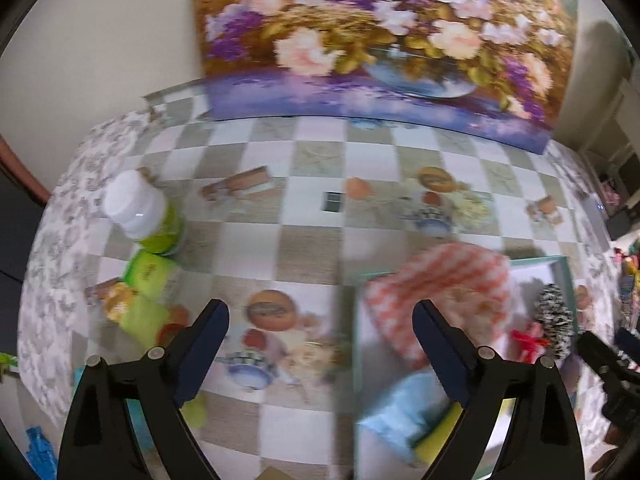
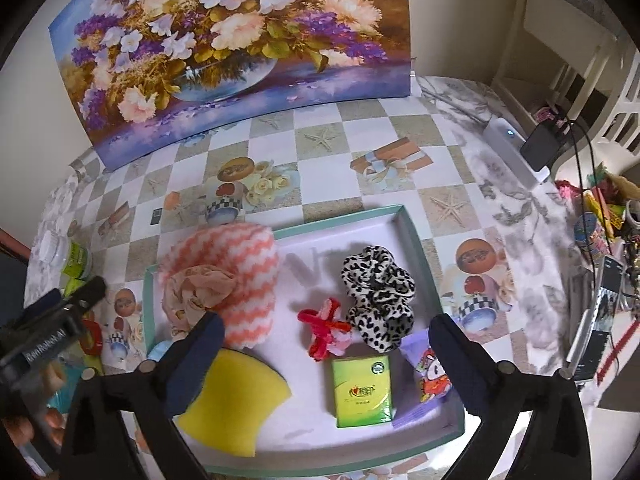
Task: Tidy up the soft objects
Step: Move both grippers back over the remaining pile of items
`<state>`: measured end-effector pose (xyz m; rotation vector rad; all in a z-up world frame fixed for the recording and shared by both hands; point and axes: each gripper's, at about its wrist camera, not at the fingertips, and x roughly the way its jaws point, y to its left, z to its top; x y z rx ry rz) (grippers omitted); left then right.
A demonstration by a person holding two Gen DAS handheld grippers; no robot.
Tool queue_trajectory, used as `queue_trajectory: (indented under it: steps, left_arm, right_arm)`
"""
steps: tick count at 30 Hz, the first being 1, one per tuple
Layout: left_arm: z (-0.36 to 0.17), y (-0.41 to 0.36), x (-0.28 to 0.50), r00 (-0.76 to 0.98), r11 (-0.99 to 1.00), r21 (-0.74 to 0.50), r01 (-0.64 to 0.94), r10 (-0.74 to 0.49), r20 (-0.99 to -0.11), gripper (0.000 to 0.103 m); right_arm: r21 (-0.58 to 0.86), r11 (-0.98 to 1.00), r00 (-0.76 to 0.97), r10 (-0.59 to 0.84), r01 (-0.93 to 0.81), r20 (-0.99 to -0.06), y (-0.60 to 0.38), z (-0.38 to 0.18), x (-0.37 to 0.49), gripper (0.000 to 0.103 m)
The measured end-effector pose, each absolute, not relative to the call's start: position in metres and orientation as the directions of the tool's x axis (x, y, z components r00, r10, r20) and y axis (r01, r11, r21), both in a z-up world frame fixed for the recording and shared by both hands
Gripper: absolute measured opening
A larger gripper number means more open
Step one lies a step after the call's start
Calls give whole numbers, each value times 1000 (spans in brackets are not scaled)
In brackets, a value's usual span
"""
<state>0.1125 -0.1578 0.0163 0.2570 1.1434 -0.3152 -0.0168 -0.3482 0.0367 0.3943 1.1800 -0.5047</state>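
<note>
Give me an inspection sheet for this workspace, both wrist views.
Surface: checkered tablecloth, printed pictures.
Job's things: teal tray holds striped cloth, leopard scrunchie, red hair tie, yellow sponge, green tissue pack, purple packet.
Clutter: white-capped bottle outside the tray.
Grippers: left gripper open, empty; right gripper open, empty.
Cables: black cable at right edge.
Surroundings: floral painting against wall.
</note>
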Motion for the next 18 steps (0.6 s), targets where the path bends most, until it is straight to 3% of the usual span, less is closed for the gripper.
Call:
queue_trajectory:
  steps: [18]
  left_arm:
    - [52, -45, 147, 473, 981, 79, 175, -14, -881, 93]
  right_arm:
    - [19, 859, 316, -168, 512, -934, -298, 42, 11, 103]
